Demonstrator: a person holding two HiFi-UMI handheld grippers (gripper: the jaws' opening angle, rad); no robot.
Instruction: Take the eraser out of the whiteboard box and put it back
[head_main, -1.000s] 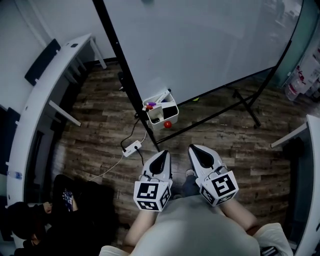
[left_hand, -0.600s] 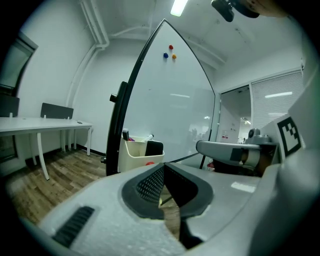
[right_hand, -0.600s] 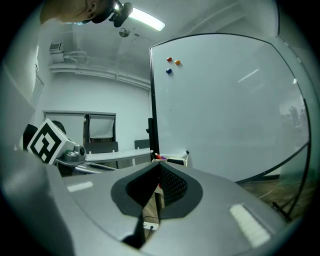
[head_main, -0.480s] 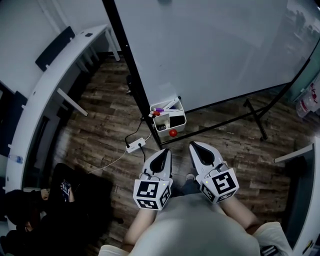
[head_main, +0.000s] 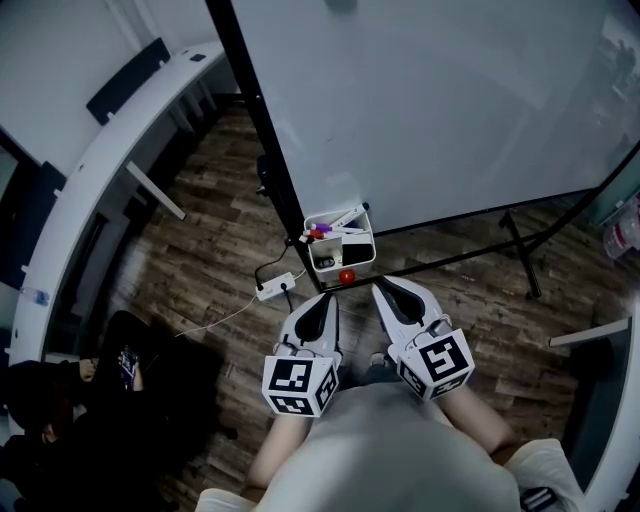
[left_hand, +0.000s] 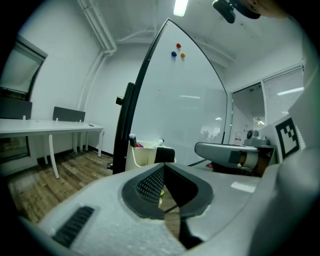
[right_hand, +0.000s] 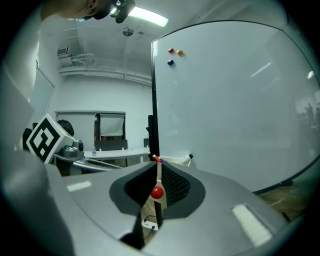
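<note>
One white plastic box hangs on the whiteboard stand at frame centre. One black rectangular eraser sits inside it beside markers. One red ball shows just below the box.

There are two grey grippers. The left gripper has its mesh-textured fingers together and empty. The right gripper has fingers that have just been opening to a slit, with nothing between them.

Three round magnets dot the board.
</note>
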